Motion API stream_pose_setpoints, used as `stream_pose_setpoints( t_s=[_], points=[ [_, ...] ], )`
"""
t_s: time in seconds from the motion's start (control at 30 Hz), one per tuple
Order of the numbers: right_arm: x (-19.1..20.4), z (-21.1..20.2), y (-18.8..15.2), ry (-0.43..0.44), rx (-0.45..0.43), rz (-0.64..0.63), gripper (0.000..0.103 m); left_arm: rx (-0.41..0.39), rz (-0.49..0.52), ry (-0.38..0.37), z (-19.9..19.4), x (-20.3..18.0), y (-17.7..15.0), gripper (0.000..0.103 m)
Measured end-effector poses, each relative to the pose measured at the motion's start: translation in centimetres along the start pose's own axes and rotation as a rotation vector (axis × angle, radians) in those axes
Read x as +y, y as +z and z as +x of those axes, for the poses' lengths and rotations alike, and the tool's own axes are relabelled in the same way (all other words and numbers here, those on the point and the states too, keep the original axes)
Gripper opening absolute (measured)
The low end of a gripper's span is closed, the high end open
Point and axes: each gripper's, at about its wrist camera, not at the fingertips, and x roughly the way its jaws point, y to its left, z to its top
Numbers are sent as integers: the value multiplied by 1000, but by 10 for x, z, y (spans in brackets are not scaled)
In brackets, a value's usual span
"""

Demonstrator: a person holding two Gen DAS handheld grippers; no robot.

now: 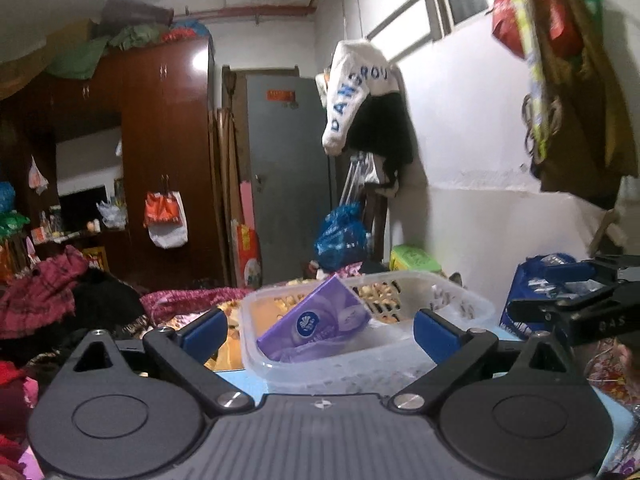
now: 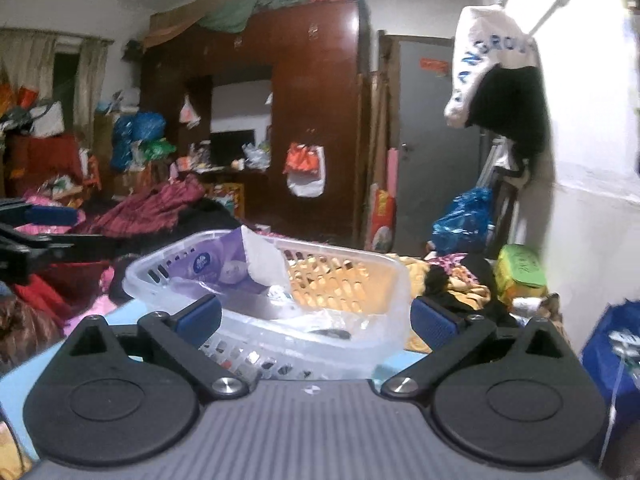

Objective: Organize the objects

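Blue table (image 1: 236, 378), basket (image 1: 460, 308), tissue pack (image 1: 316, 320)

A clear plastic basket (image 1: 460, 300) with slotted sides sits on the pale blue table (image 1: 240, 380), straight ahead of both tongs and close to their tips. Inside it a purple tissue pack (image 1: 316, 324) leans tilted, one end down on the basket floor and the other propped up against the wall on the side nearer the left tongs (image 1: 320, 332). A white sheet sticks up from the pack's upper end. From the right tongs (image 2: 316, 316), crumpled clear plastic (image 2: 320, 320) lies on the basket floor, on the nearer side, beside the pack.
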Motion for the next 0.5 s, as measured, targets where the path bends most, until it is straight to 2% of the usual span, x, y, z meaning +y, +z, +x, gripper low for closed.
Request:
stream_pose_setpoints(
  t_s=[0.1, 0.2, 0.3, 0.37, 0.43, 0.5],
  points=[
    [7, -30, -3, -56, -42, -3, 103, -43, 20, 22, -32, -13, -6, 101],
    [13, -55, -13, -2, -69, -12, 103, -57, 32, 43, -49, -28, -19, 101],
    [18, -66, -26, 35, -82, 13, 103, -43, 44, 44, -47, -41, -32, 101],
    [23, -64, -34, 22, -89, 8, 103, -23, -2, 16, -39, -41, -39, 101],
    [23, -53, -41, 9, -72, 14, 103, 11, -49, -49, -22, -38, -44, 101],
    [19, -40, -45, 6, -48, 26, 103, 53, -61, -81, -4, -37, -49, 101]
  ],
)
